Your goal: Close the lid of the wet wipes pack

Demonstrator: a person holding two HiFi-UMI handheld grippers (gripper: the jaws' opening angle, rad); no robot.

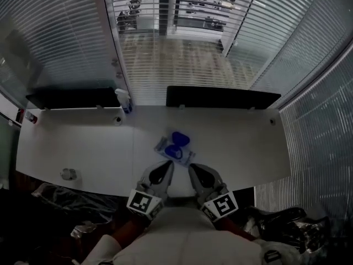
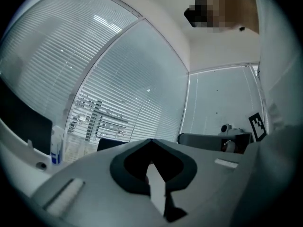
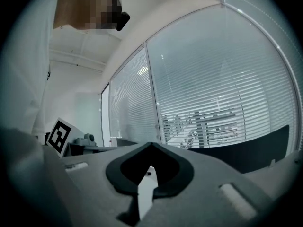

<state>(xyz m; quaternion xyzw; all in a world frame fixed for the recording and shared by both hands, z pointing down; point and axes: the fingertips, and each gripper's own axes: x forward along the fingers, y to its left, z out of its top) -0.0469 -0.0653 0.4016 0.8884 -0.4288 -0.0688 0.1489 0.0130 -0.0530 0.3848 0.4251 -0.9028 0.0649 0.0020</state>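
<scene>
Closest in the head view is the person's pale-clothed lap (image 1: 182,236), and both tools are held just above it at the near edge of the white table (image 1: 83,148). Farthest left, a small roll-like object (image 1: 69,174) sits well clear of the work, and a spray bottle (image 1: 124,100) stands at the back. The left gripper (image 1: 167,168) has its jaws pressed together on nothing, tips meeting in its own view with only room behind them. Just beyond the tips lies the wet wipes pack (image 1: 186,158), near the table's middle and set at an angle. Its blue lid (image 1: 180,138) is flipped open away from the person, above the blue ring of the opening (image 1: 174,152). The right gripper (image 1: 193,168) is likewise closed and empty, pointing at the pack from the other side. Closed tips should serve well as blunt pushers. One could pin the pack's pale end, since a light pack would likely slide. The other could hook behind the lid's far edge, fold it over the hinge, then press at the front until it seats.
</scene>
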